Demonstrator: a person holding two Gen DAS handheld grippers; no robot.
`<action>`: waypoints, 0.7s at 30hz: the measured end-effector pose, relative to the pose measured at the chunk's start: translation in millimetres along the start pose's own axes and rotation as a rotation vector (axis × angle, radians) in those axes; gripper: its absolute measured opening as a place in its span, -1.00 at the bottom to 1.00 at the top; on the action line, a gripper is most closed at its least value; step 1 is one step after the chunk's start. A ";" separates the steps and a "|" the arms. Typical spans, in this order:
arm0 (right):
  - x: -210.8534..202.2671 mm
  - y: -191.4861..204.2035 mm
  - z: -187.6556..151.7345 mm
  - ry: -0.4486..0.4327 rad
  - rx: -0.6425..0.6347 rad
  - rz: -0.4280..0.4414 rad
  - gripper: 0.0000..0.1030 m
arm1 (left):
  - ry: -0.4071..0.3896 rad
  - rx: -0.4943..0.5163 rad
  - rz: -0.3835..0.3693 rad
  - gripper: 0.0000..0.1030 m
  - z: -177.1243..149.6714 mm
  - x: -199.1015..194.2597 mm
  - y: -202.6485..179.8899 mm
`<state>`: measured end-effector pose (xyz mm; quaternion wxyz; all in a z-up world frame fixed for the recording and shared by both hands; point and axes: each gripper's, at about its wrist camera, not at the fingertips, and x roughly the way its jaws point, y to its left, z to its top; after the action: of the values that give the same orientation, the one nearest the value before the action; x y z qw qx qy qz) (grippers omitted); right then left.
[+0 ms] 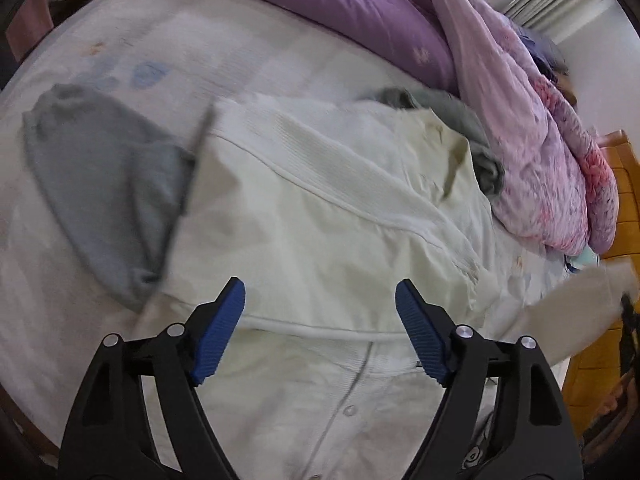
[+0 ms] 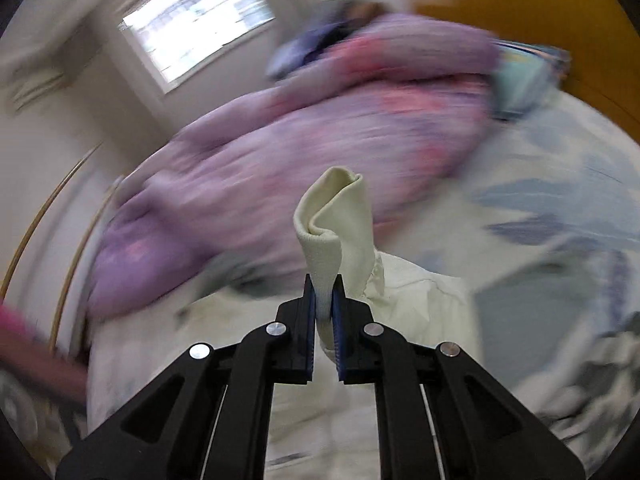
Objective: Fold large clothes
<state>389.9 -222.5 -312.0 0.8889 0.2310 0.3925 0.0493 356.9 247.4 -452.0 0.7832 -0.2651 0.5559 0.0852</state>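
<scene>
A cream button-front garment (image 1: 320, 208) lies spread across the bed in the left wrist view, its placket and buttons running toward the camera. My left gripper (image 1: 320, 308) hangs above its near part, jaws wide open with nothing between the blue pads (image 1: 218, 340). One cream sleeve (image 1: 568, 312) stretches off to the right edge. In the right wrist view my right gripper (image 2: 324, 292) is shut on the ribbed cuff (image 2: 336, 216) of that sleeve, which stands up past the pads. The rest of the cream garment (image 2: 420, 304) trails below it.
A grey garment (image 1: 100, 184) lies on the white bedsheet (image 1: 200, 52) to the left, and more grey cloth (image 1: 472, 128) sits beyond the cream one. A purple and pink quilt (image 1: 520, 120) is heaped along the far side. An orange wooden headboard (image 1: 624, 184) bounds the right.
</scene>
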 end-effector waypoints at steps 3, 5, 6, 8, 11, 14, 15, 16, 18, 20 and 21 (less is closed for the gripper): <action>35.8 83.4 -35.2 0.079 -0.066 0.091 -0.86 | -0.010 0.011 0.002 0.53 8.5 -17.1 22.3; 60.2 135.4 -64.0 0.132 -0.113 0.143 -0.86 | -0.023 0.004 0.006 0.54 12.3 -26.2 36.4; 75.0 162.2 -81.5 0.166 -0.154 0.160 -0.86 | -0.025 0.001 0.006 0.55 13.6 -28.9 43.3; 100.3 201.3 -112.1 0.237 -0.191 0.185 -0.86 | -0.026 -0.016 0.012 0.55 19.2 -34.6 62.7; 141.4 243.9 -161.5 0.354 -0.261 0.181 -0.85 | -0.030 -0.030 0.024 0.55 24.5 -38.2 85.9; 175.7 258.5 -201.3 0.457 -0.281 0.180 -0.80 | -0.036 -0.055 0.033 0.55 27.8 -40.3 106.2; 188.7 260.3 -212.0 0.512 -0.288 0.168 -0.73 | -0.028 -0.068 0.029 0.55 29.0 -39.0 112.3; 192.6 263.0 -225.5 0.559 -0.289 0.153 -0.62 | -0.023 -0.078 0.027 0.55 30.5 -38.2 117.3; 199.7 256.5 -232.8 0.627 -0.232 0.180 -0.44 | -0.010 -0.093 0.017 0.55 31.6 -34.7 121.3; 190.6 249.8 -227.8 0.620 -0.243 0.187 -0.20 | -0.009 -0.094 0.006 0.55 32.6 -30.7 117.9; 184.8 245.4 -220.9 0.605 -0.248 0.193 -0.06 | -0.010 -0.092 -0.002 0.55 34.1 -28.1 113.6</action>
<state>380.7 127.3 -455.8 0.7447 0.1323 0.6058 0.2466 326.0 365.3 -454.4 0.7731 -0.3008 0.5473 0.1111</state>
